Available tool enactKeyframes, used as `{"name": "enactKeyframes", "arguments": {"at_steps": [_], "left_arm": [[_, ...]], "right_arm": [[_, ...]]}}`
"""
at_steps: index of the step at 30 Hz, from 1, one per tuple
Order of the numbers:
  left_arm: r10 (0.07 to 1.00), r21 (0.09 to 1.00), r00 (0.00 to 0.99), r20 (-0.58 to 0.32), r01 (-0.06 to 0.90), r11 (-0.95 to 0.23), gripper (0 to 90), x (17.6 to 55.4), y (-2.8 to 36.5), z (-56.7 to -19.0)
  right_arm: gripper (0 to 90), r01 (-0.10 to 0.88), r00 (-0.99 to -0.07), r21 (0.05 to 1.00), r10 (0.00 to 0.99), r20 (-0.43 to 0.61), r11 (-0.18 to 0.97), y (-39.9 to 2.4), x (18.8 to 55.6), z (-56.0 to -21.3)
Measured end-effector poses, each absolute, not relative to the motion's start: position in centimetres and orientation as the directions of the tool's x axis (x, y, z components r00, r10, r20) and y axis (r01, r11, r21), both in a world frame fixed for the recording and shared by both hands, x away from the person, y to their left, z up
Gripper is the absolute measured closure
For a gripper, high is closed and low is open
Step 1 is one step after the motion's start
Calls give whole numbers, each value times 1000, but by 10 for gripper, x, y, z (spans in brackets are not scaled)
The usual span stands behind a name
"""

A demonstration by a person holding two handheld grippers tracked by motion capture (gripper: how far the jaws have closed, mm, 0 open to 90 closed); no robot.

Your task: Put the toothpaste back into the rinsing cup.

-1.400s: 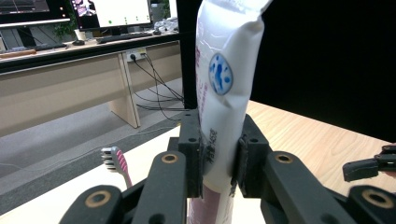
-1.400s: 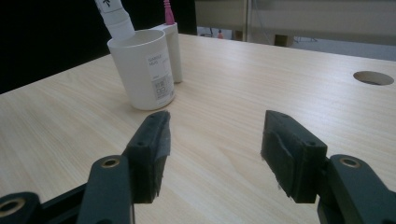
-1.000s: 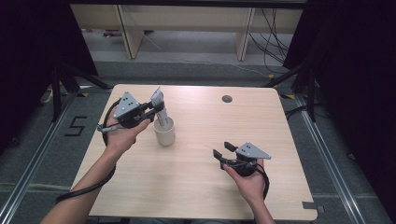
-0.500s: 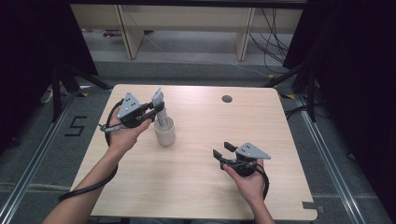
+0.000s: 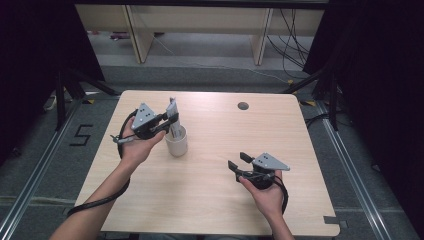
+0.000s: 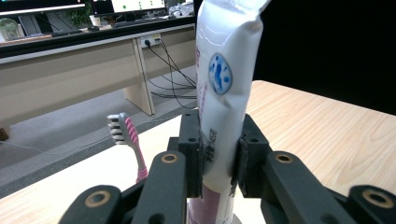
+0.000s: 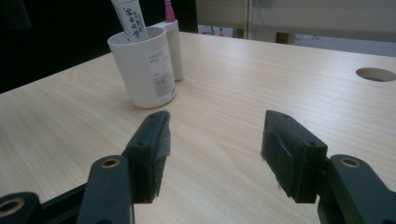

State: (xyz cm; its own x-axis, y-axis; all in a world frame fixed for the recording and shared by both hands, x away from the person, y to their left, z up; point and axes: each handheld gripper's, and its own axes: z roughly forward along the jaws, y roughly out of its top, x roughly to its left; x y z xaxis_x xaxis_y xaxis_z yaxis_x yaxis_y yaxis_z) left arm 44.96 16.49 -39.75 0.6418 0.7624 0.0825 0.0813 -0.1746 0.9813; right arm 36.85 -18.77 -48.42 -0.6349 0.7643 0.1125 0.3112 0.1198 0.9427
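White plastic, the toothpaste tube stands upright between the pads of the left gripper, which is clamped on its lower half. Directly below that gripper the tube's foot sits inside the white cup, which stands on the light wooden table. Just beyond the jaws a pink toothbrush rises beside the tube. Ahead of this gripper the table edge is close, with grey floor past it.

Toward the person's side, well apart from the cup, the right gripper holds nothing, its jaws spread wide over bare wood. Clear tabletop lies between it and the cup; a round hole sits far off ahead.
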Motion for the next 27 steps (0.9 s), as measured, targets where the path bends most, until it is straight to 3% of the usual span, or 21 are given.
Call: {"name": "enactKeyframes", "arguments": {"at_steps": [27], "left_arm": [[773, 977, 630, 75, 110, -184, 756, 456, 162, -426]], "right_arm": [[420, 332, -639, 935, 758, 127, 123, -186, 368, -485]]}}
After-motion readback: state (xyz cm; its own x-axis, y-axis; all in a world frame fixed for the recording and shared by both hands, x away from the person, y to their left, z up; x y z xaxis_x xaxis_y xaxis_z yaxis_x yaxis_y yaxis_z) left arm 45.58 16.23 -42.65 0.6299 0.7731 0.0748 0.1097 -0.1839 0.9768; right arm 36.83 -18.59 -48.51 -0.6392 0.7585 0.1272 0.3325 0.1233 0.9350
